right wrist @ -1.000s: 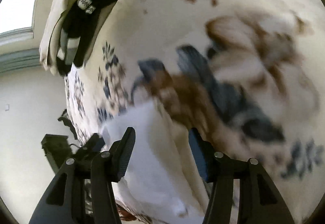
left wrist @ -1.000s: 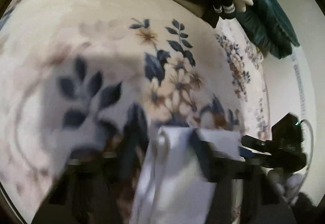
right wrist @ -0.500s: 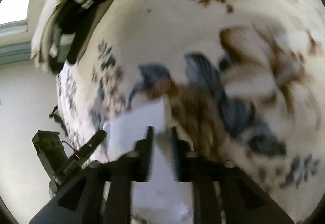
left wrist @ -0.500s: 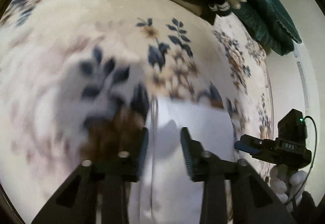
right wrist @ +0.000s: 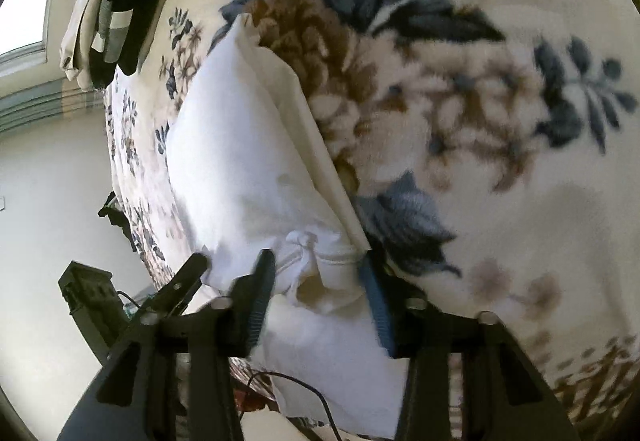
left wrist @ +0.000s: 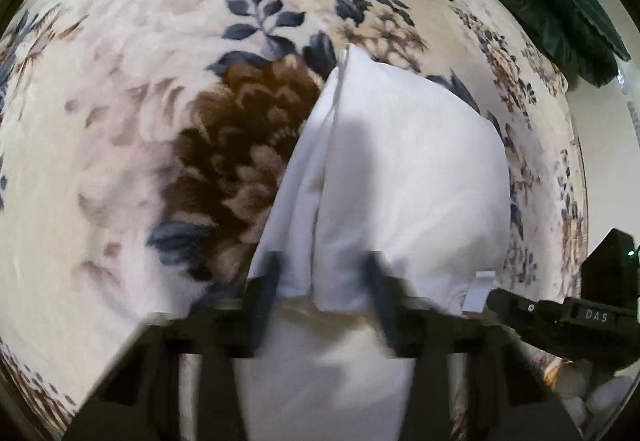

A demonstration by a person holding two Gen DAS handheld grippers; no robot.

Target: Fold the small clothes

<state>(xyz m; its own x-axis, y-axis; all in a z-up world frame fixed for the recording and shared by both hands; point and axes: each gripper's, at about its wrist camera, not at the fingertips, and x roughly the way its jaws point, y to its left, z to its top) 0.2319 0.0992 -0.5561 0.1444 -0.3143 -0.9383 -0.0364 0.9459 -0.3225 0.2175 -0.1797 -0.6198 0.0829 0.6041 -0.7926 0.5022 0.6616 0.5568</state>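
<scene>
A white garment (left wrist: 408, 177) lies folded over on a floral blanket (left wrist: 120, 101), its near edge between my fingers. My left gripper (left wrist: 324, 281) is open, its fingers on either side of the folded near edge. In the right wrist view the same white garment (right wrist: 240, 161) shows a waistband with a small bow near my right gripper (right wrist: 316, 277), which is open around that edge. The right gripper also shows at the lower right of the left wrist view (left wrist: 560, 313).
A pile of folded dark and beige clothes (right wrist: 112, 1) sits at the far end of the blanket. A dark green pillow (left wrist: 560, 1) lies at the back right. The bed edge and a white wall (right wrist: 40, 201) are to the left in the right wrist view.
Both grippers pulled back toward me and opened. The white garment now lies folded flat on the blanket, with more of it in view.
</scene>
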